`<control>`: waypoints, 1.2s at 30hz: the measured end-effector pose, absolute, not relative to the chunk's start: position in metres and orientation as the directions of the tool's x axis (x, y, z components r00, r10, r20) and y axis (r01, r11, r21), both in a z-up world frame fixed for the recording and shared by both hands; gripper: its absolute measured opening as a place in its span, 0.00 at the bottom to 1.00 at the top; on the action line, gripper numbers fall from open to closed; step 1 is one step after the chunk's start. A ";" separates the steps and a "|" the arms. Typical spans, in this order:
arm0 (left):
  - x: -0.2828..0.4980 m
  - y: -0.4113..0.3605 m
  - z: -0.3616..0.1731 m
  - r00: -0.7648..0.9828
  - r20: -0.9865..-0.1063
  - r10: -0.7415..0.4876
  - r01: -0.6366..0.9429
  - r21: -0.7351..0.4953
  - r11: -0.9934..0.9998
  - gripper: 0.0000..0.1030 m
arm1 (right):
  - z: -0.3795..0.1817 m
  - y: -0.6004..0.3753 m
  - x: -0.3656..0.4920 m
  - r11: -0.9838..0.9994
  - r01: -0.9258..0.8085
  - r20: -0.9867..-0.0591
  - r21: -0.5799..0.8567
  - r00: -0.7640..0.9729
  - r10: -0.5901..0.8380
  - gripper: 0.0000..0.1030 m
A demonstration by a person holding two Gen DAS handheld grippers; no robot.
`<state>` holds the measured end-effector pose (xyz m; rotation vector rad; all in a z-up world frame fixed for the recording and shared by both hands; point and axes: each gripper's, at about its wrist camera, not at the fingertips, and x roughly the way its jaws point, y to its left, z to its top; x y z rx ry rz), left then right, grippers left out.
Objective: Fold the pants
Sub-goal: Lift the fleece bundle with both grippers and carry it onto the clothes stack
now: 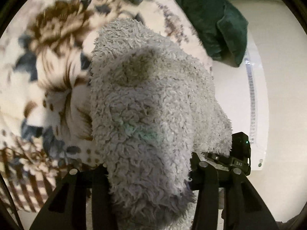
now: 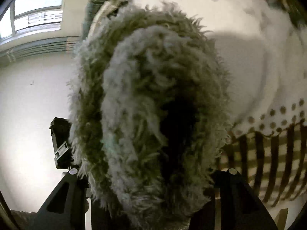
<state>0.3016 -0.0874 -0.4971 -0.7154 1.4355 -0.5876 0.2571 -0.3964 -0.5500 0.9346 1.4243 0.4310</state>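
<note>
Fluffy pale grey fleece pants (image 1: pixel 153 88) fill the middle of the left wrist view and hang bunched between the fingers of my left gripper (image 1: pixel 149 172), which is shut on them. A faint teal mark shows on the pile. In the right wrist view the same shaggy pants (image 2: pixel 138 99) bulge up between the fingers of my right gripper (image 2: pixel 151 174), also shut on the fabric. Each gripper's fingertips are buried in the pile. The right gripper's black body (image 1: pixel 239 153) shows just past the fabric's right edge, and the left gripper's body (image 2: pixel 60 141) shows at the fabric's left edge.
A floral brown and blue bedspread (image 1: pixel 48 67) lies under the pants, with a dotted and striped border (image 2: pixel 268 153). A dark green cushion (image 1: pixel 216 23) sits at the far edge. A window (image 2: pixel 38 9) and a ribbed radiator (image 2: pixel 38 46) are at the upper left.
</note>
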 end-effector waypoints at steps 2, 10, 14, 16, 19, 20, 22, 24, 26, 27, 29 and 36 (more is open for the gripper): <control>0.312 -0.079 -0.469 0.089 -0.663 -0.743 -0.044 -0.748 0.662 0.42 | -0.522 -0.390 0.269 0.602 0.241 -0.643 0.761 0.162 0.748 0.43; 0.423 -0.033 -0.363 0.224 -0.650 -0.727 0.015 -0.743 0.669 0.42 | -0.429 -0.341 0.397 0.614 0.129 -0.626 0.779 0.219 0.748 0.43; 0.512 0.004 -0.320 0.282 -0.644 -0.711 0.034 -0.734 0.678 0.42 | -0.396 -0.301 0.501 0.608 0.078 -0.607 0.790 0.243 0.757 0.43; 0.558 0.020 -0.306 0.303 -0.645 -0.702 0.042 -0.726 0.686 0.42 | -0.389 -0.282 0.552 0.600 0.060 -0.594 0.798 0.243 0.767 0.43; 0.642 0.050 -0.300 0.321 -0.656 -0.683 0.034 -0.712 0.701 0.43 | -0.391 -0.252 0.632 0.594 0.045 -0.586 0.803 0.234 0.776 0.43; 0.661 0.056 -0.303 0.322 -0.662 -0.677 0.028 -0.708 0.706 0.43 | -0.396 -0.242 0.657 0.597 0.046 -0.590 0.801 0.233 0.773 0.43; 0.704 0.069 -0.318 0.318 -0.676 -0.664 0.012 -0.698 0.716 0.45 | -0.411 -0.227 0.697 0.602 0.042 -0.595 0.797 0.218 0.773 0.43; 0.744 0.081 -0.347 0.298 -0.702 -0.647 -0.022 -0.682 0.731 0.47 | -0.435 -0.221 0.730 0.617 0.048 -0.613 0.785 0.195 0.765 0.43; 0.768 0.093 -0.380 0.265 -0.741 -0.617 -0.066 -0.652 0.755 0.49 | -0.465 -0.203 0.758 0.643 0.072 -0.645 0.763 0.167 0.746 0.43; 0.773 0.093 -0.394 0.242 -0.755 -0.609 -0.081 -0.642 0.763 0.49 | -0.480 -0.197 0.762 0.655 0.085 -0.659 0.751 0.149 0.737 0.43; 0.784 0.100 -0.422 0.191 -0.782 -0.593 -0.123 -0.618 0.776 0.49 | -0.511 -0.192 0.768 0.680 0.124 -0.691 0.723 0.110 0.715 0.44; 0.783 0.107 -0.421 0.173 -0.848 -0.502 -0.134 -0.525 0.841 0.67 | -0.528 -0.212 0.766 0.695 0.225 -0.723 0.683 0.074 0.687 0.78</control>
